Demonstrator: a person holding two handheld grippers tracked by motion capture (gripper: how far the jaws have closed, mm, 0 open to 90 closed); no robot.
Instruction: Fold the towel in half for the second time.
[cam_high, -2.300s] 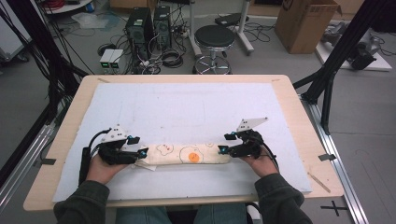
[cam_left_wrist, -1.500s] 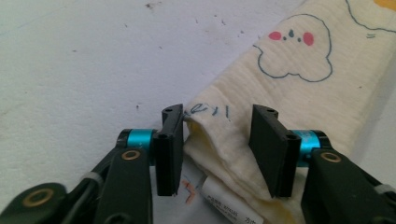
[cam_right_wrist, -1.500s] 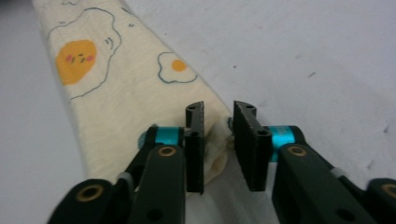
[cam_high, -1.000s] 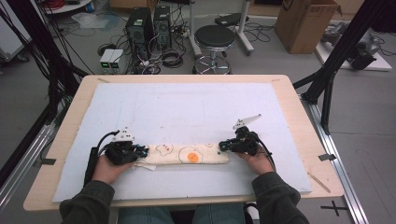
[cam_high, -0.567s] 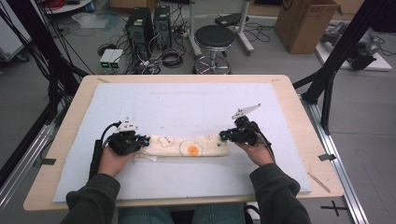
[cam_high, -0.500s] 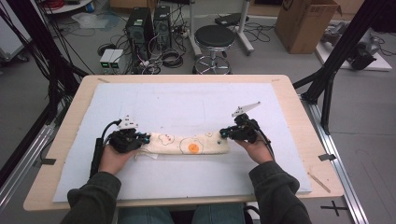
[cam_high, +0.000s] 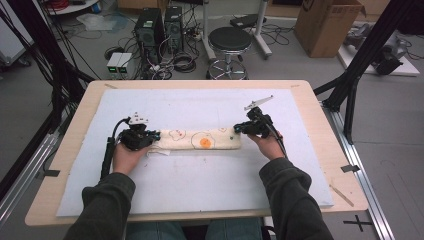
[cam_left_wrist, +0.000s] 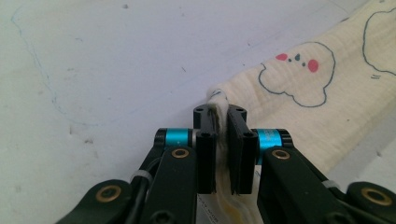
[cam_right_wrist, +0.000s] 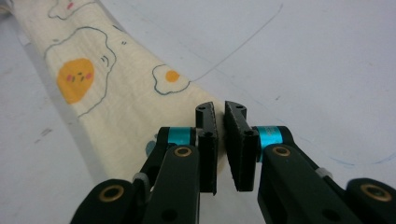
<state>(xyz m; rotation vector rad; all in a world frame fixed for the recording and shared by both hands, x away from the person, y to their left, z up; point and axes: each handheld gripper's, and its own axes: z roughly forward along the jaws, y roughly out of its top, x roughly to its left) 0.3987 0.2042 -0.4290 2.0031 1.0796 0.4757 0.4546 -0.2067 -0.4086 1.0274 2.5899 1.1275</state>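
Stretching across the middle of the high view, a cream cloth (cam_high: 197, 140) lies as a long narrow band on the white mat (cam_high: 200, 190) that covers the wooden table (cam_high: 320, 125). It is folded or rolled lengthwise, and its top shows outline drawings of fried eggs, one with a solid orange yolk right of centre. The left gripper (cam_high: 150, 137) sits at the band's left end and the right gripper (cam_high: 239, 130) at its right end, each held in a hand coming up from the bottom of the frame. Beyond the table, at the top of the frame, stand a round black stool (cam_high: 230, 40) and a cardboard box (cam_high: 327, 25).

In the left gripper view the jaws stand nearly together at lower centre, clamped on a bunched corner of the cloth (cam_left_wrist: 299, 88); a pinch of fabric pokes out above the tips and more hangs between the pads below. The rest runs off to the upper right, pale yellow and finely woven, with a cloud-like egg outline carrying two red cheeks and small dark dots. The mat (cam_left_wrist: 102, 70) fills the left of the frame, marked by thin blue pen lines.

In the right gripper view the jaws are likewise closed narrow at lower centre, gripping the cloth's (cam_right_wrist: 107, 88) near end, with its edge against the left pad. The band climbs to the upper left, showing a large egg with an orange smiling yolk and a smaller egg beside it.
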